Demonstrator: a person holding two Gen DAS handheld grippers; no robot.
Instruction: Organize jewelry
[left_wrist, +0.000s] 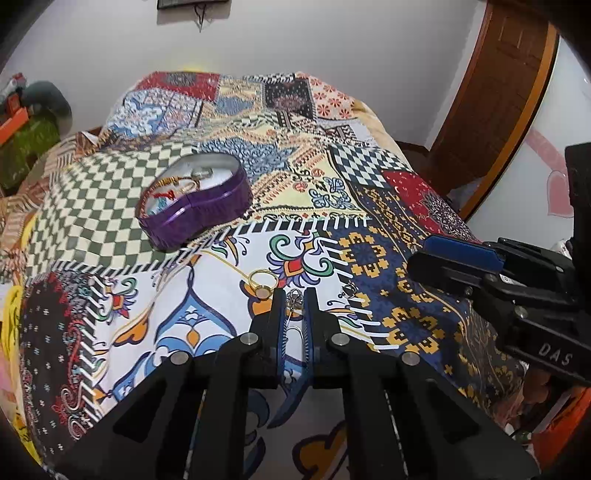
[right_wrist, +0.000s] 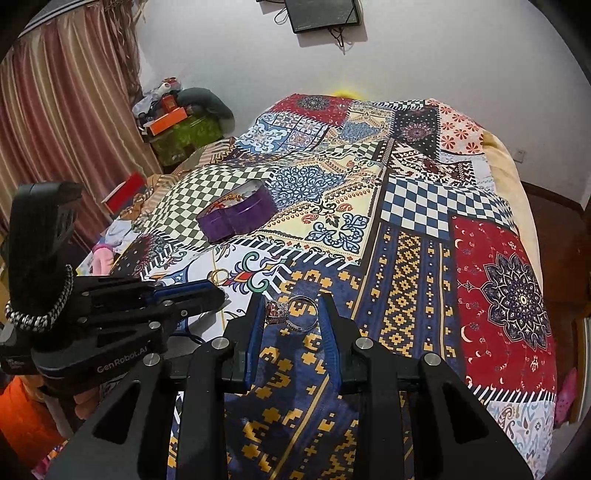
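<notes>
A purple heart-shaped tin (left_wrist: 195, 201) lies open on the patchwork bedspread with several pieces of jewelry inside; it also shows in the right wrist view (right_wrist: 234, 216). My left gripper (left_wrist: 294, 295) is shut on a small silver ornament (left_wrist: 294, 300), low over the cloth. A gold ring (left_wrist: 261, 282) lies just left of its tips, also seen in the right wrist view (right_wrist: 218, 276). My right gripper (right_wrist: 291, 306) is shut on a silver ring with a red stone (right_wrist: 291, 312). A small silver ring (left_wrist: 348, 290) lies on the cloth right of the left gripper.
The patchwork bedspread (right_wrist: 406, 229) covers the whole bed. A wooden door (left_wrist: 495, 92) stands at the right. Boxes and clutter (right_wrist: 173, 118) sit by the curtain at the far left. A dark frame (right_wrist: 321, 14) hangs on the wall.
</notes>
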